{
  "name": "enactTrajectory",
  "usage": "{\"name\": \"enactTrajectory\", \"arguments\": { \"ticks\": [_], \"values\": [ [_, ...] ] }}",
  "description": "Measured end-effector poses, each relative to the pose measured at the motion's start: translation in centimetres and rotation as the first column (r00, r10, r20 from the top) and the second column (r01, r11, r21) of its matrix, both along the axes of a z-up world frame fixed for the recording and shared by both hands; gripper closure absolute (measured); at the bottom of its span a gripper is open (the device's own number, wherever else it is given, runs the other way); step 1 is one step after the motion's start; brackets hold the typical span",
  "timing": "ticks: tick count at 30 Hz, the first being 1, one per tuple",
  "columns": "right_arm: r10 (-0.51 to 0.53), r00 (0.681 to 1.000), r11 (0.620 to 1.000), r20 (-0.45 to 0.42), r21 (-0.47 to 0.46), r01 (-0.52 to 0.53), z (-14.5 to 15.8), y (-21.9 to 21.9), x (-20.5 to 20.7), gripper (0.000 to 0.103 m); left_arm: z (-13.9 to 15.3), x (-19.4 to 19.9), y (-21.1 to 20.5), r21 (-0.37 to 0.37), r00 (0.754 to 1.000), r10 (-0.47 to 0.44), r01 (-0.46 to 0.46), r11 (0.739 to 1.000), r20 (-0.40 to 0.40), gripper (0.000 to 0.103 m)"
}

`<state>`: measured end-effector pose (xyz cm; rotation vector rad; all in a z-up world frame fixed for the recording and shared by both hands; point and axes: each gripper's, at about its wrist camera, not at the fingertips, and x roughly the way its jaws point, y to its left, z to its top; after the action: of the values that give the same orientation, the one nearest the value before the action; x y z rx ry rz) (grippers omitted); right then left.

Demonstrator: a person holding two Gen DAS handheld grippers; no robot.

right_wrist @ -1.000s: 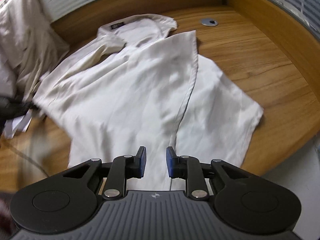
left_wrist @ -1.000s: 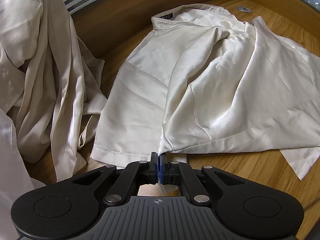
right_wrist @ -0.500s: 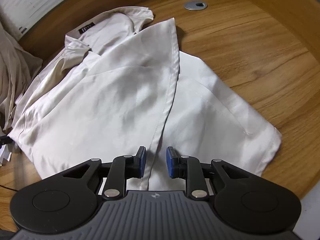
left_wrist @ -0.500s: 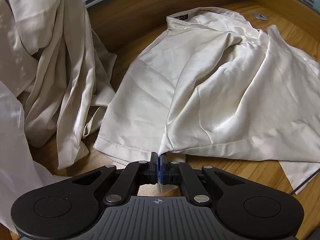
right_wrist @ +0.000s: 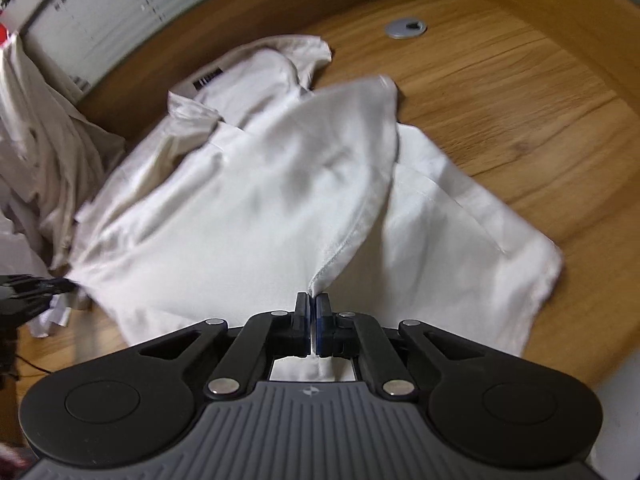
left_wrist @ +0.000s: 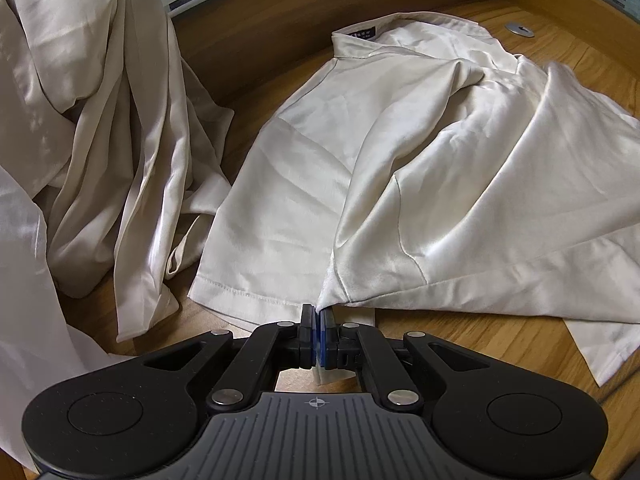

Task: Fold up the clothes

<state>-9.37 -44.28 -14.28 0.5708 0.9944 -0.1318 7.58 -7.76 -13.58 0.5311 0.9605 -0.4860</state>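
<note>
- So, biggest change: our right gripper (right_wrist: 312, 312) was sitting open over the shirt (right_wrist: 256, 208) half a second back, and now its jaws are clamped on the front placket edge near the hem, fabric peaking up into the pads.
- Our left gripper (left_wrist: 318, 322) hasn't let go, jaws pinched on the lower corner of the folded-over panel, same as before.
- Shirt lies spread on the wooden table (right_wrist: 520, 112), collar and dark neck label (left_wrist: 363, 34) at the far side.
- Left view gives us the rumpled pile of other clothes (left_wrist: 100, 128) just beside the shirt, up close; the right view only catches it at the edge.
- Right view is a bit blurry but shows the shirt's right side lying flat, plus the grey cable grommet (right_wrist: 406, 28) well beyond the collar.
</note>
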Motion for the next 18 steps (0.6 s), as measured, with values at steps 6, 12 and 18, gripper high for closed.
{"name": "enactTrajectory", "arguments": {
  "ticks": [6, 12, 18],
  "values": [
    [-0.075, 0.997, 0.995, 0.009, 0.065, 0.074, 4.8, 1.4, -5.0, 0.101, 0.6, -0.8, -0.1, -0.005, 0.998, -0.061, 0.062, 0.998, 0.032, 0.099],
    [-0.142, 0.99, 0.978, -0.02, 0.152, 0.144, 6.6, 3.8, -9.8, 0.101, 1.1, -2.1, -0.5, 0.023, 0.988, -0.128, 0.127, 0.992, 0.086, 0.099],
    [-0.143, 0.987, 0.974, -0.067, 0.166, 0.152, 6.8, 6.9, -12.8, 0.101, 1.2, -2.2, -0.5, 0.055, 0.985, -0.149, 0.145, 0.988, 0.083, 0.099]
  ]
}}
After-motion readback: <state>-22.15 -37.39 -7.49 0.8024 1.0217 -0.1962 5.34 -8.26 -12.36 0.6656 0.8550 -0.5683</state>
